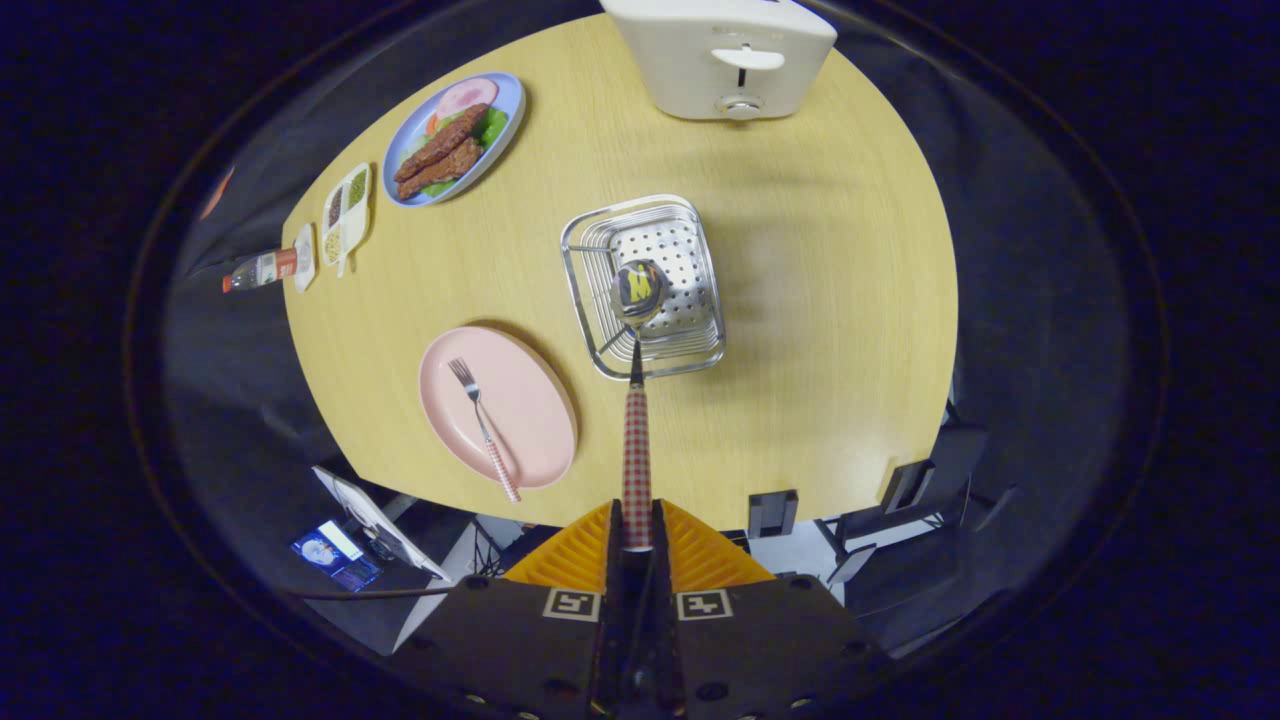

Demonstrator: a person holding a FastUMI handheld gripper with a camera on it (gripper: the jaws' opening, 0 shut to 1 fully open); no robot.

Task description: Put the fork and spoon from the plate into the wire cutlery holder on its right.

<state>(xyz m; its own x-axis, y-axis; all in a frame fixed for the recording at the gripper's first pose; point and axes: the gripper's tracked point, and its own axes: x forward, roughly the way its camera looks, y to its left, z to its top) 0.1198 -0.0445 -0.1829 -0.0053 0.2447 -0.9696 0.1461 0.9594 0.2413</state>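
Spoon (637,400) handle, checked in red and white, is pinched between the two fingers of the tool (637,535), which are closed tight on its end. The spoon points straight ahead from the fingers, and its shiny bowl hangs over the near half of the wire cutlery holder (700,340); whether it touches the wire I cannot tell. The holder, a rectangular chrome basket with a perforated floor, stands on the pale wooden counter (820,300).

Taking the holder as the landmark: just to its left and a little nearer lies the pink plate (530,400), with the fork (483,428) resting on it, tines pointing away and its checked handle reaching the plate's near rim. Well beyond the holder stands a white toaster (725,55). Far to the holder's left and beyond it sits a blue plate of food (455,135), then a small divided dish (346,213), and a bottle (258,270) lying at the counter's edge.
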